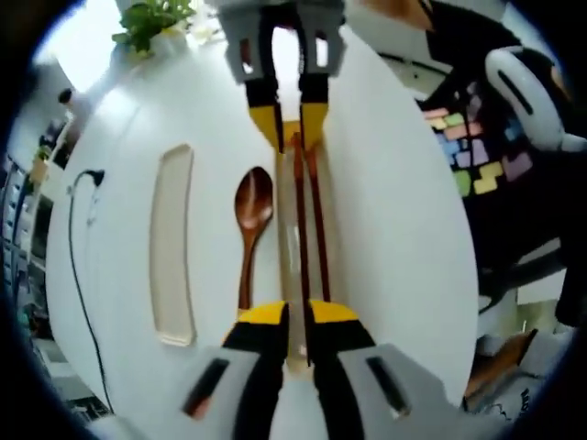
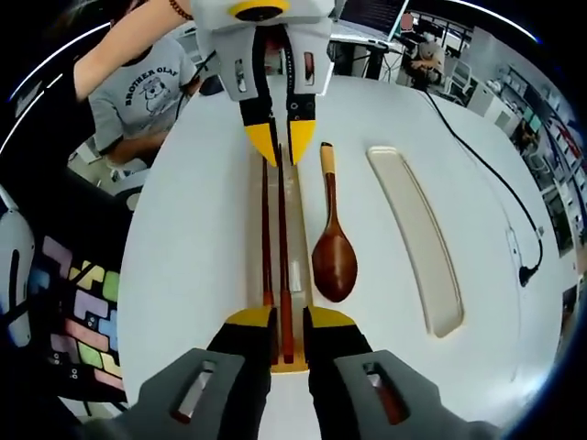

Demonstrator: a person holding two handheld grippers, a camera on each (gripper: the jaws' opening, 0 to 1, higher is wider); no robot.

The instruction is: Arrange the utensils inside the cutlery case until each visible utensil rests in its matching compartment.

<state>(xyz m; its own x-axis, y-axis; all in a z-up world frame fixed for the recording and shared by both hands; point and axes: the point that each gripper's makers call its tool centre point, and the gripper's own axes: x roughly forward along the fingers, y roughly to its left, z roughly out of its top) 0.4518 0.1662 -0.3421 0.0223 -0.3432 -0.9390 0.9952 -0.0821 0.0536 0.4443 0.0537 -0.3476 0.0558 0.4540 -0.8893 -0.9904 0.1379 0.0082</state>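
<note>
White round surface (image 1: pixel 404 238) with a long narrow cutlery case (image 2: pixel 295 275) lying in the middle. Two dark red chopsticks (image 2: pixel 283 275) lie lengthwise in the case, side by side. Wooden spoon (image 2: pixel 333 257) sits just beside the case on the bare surface, parallel to it. A pale lid (image 2: pixel 417 238) lies apart on the far side of the spoon.

Left claw (image 1: pixel 298 316) is at one end of the case, yellow tips nearly together with a slim gap — chopstick ends run into that gap, but whether the tips actually grip them is hard to tell. Right claw (image 2: pixel 290 321) is at the opposite end, same posture: narrow gap, chopstick ends between the tips, contact unclear.

Black cable (image 2: pixel 495 183) trails across the surface edge. A person in a grey printed shirt (image 2: pixel 138 92) stands by the surface — a green plant (image 1: pixel 151 20) on the other side.
</note>
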